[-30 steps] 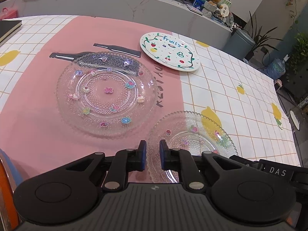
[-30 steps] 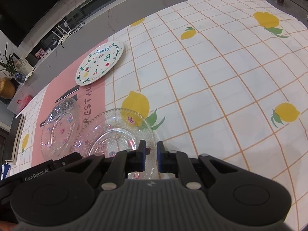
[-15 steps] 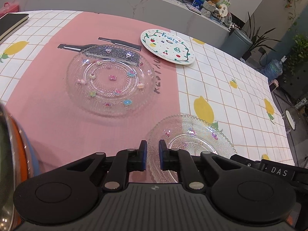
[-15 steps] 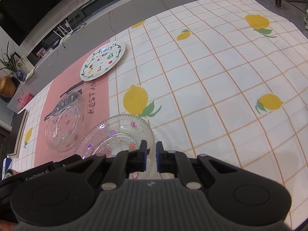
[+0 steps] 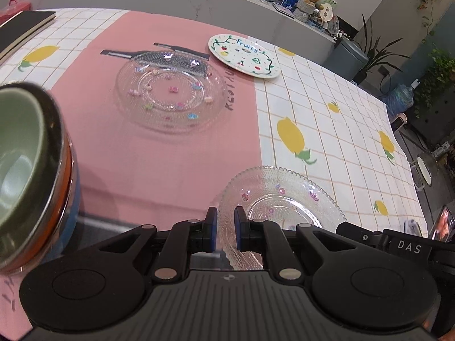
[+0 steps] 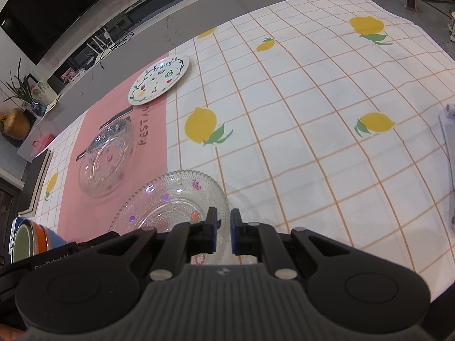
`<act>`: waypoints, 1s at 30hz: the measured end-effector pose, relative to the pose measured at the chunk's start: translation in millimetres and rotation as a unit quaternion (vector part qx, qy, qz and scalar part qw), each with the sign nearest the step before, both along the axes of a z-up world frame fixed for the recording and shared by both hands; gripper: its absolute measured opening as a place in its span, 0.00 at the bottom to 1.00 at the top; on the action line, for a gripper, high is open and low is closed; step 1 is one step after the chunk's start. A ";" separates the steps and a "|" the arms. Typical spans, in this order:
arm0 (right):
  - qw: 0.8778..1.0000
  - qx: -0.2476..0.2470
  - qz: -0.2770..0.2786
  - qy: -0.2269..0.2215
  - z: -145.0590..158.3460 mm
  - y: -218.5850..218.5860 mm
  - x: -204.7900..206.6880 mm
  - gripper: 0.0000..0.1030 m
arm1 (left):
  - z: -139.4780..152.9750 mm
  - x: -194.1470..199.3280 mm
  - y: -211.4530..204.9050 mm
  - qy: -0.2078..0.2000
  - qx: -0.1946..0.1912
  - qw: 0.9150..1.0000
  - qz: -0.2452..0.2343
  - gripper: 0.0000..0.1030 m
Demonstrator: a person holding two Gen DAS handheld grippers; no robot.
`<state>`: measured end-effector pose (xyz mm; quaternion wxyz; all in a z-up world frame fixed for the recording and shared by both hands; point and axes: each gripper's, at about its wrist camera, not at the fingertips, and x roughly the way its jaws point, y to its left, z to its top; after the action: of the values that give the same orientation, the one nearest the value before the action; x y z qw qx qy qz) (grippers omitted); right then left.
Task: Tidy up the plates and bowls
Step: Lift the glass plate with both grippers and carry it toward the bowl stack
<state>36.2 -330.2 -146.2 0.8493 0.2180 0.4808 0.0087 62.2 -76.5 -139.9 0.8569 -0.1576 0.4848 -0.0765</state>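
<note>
The near rim of the small glass plate (image 5: pixel 284 199) is being hidden behind the fingers (image 5: pixel 212 227). The green bowl (image 5: pixel 22 164) is being cut off by the left edge, its stack partly unseen.

A bench (image 6: pixel 312 113) covered by a white checked lemon-print cloth with a pink mat (image 5: pixel 159 153) over it. On the mat lies a large glass plate (image 5: pixel 170 93); a white "Fruity" plate (image 5: pixel 244 56) straddles the mat's edge. A book (image 5: pixel 22 28) lies at the far corner.
</note>
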 end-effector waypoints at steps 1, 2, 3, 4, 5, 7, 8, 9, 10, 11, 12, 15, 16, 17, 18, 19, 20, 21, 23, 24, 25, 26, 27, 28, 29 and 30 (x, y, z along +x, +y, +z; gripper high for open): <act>1.000 0.000 0.000 0.002 -0.9 -0.3 -1.7 0.07 | -0.4 -2.7 0.1 0.002 -0.002 1.000 0.000 0.13; 1.000 0.000 0.000 0.003 -1.7 -0.8 -4.1 0.07 | -0.8 -4.9 -0.1 0.004 -0.002 1.000 -0.001 0.13; 1.000 0.000 0.000 0.005 -2.4 -1.6 -6.3 0.07 | -1.5 -7.8 -0.8 0.006 -0.003 1.000 -0.001 0.13; 1.000 0.001 -0.001 0.006 -2.9 -2.3 -8.7 0.07 | -1.7 -10.4 -1.4 0.008 -0.003 1.000 -0.002 0.13; 1.000 0.001 0.000 0.007 -3.6 -2.9 -11.0 0.07 | -2.0 -12.6 -2.0 0.008 -0.003 1.000 -0.004 0.13; 1.000 0.001 -0.001 0.011 -5.5 -4.1 -14.8 0.07 | -3.5 -16.4 -3.6 0.010 -0.002 1.000 -0.007 0.13; 1.000 0.001 -0.002 0.013 -6.9 -4.8 -16.3 0.07 | -4.7 -17.9 -4.2 0.012 -0.001 1.000 -0.009 0.13; 1.000 0.001 -0.003 0.015 -8.6 -5.5 -17.5 0.07 | -6.3 -18.8 -4.8 0.014 0.000 1.000 -0.011 0.13; 1.000 0.002 -0.004 0.018 -10.4 -6.1 -18.3 0.07 | -8.3 -19.9 -5.4 0.016 0.000 1.000 -0.011 0.13; 1.000 0.004 -0.005 0.019 -11.6 -6.3 -18.7 0.07 | -9.7 -21.1 -5.6 0.018 0.001 1.000 -0.011 0.12; 1.000 0.004 -0.005 0.019 -12.8 -6.3 -19.4 0.07 | -11.4 -21.7 -5.4 0.019 0.002 1.000 -0.012 0.12; 1.000 0.005 -0.003 0.020 -14.8 -4.6 -20.5 0.07 | -14.3 -23.2 -4.0 0.021 0.004 1.000 -0.010 0.12; 1.000 0.005 -0.002 0.020 -15.2 -3.9 -20.5 0.07 | -15.1 -23.2 -3.2 0.021 0.003 1.000 -0.009 0.12; 1.000 0.006 -0.002 0.020 -15.9 -3.1 -20.4 0.08 | -15.5 -22.9 -2.5 0.020 0.003 1.000 -0.008 0.12; 1.000 0.006 -0.002 0.021 -16.6 -2.6 -20.2 0.08 | -16.0 -22.7 -2.0 0.020 0.004 1.000 -0.008 0.12; 1.000 0.006 -0.001 0.023 -17.4 -2.0 -19.9 0.08 | -16.5 -22.6 -1.8 0.020 0.005 1.000 -0.008 0.12; 1.000 0.005 0.001 0.026 -18.5 -1.1 -19.7 0.09 | -17.1 -22.5 -1.6 0.020 0.007 1.000 -0.008 0.12; 1.000 0.003 0.002 0.031 -20.2 -0.3 -19.1 0.09 | -18.1 -22.7 -2.1 0.022 0.010 1.000 -0.010 0.13; 0.999 -0.003 0.004 0.034 -21.7 2.1 -19.5 0.11 | -18.5 -24.5 -4.2 0.018 0.018 1.000 -0.016 0.13; 0.999 -0.008 0.005 0.033 -21.0 3.6 -19.5 0.11 | -17.9 -25.3 -6.1 0.015 0.025 0.999 -0.019 0.13; 0.999 -0.012 0.006 0.033 -20.6 4.6 -19.6 0.11 | -17.4 -25.6 -7.5 0.014 0.029 0.999 -0.020 0.14; 0.999 -0.014 0.007 0.032 -20.5 5.0 -19.5 0.11 | -17.1 -25.6 -7.9 0.014 0.031 0.999 -0.020 0.14; 0.999 -0.014 0.007 0.032 -20.5 4.9 -19.6 0.11 | -17.0 -25.6 -7.8 0.014 0.031 0.999 -0.020 0.14; 0.999 -0.013 0.007 0.033 -20.6 4.5 -19.6 0.11 | -17.0 -25.3 -7.4 0.015 0.030 0.999 -0.020 0.14; 0.999 -0.013 0.007 0.033 -20.7 4.1 -19.6 0.11 | -17.3 -25.0 -6.8 0.015 0.028 0.999 -0.020 0.14; 0.999 -0.013 0.007 0.033 -20.7 3.8 -19.6 0.11 | -17.4 -25.1 -6.1 0.016 0.027 0.999 -0.020 0.14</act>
<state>16.6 -326.4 -166.9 0.8358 0.2040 0.5098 0.0017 37.1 -82.6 -157.3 0.8515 -0.1257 0.5031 -0.0783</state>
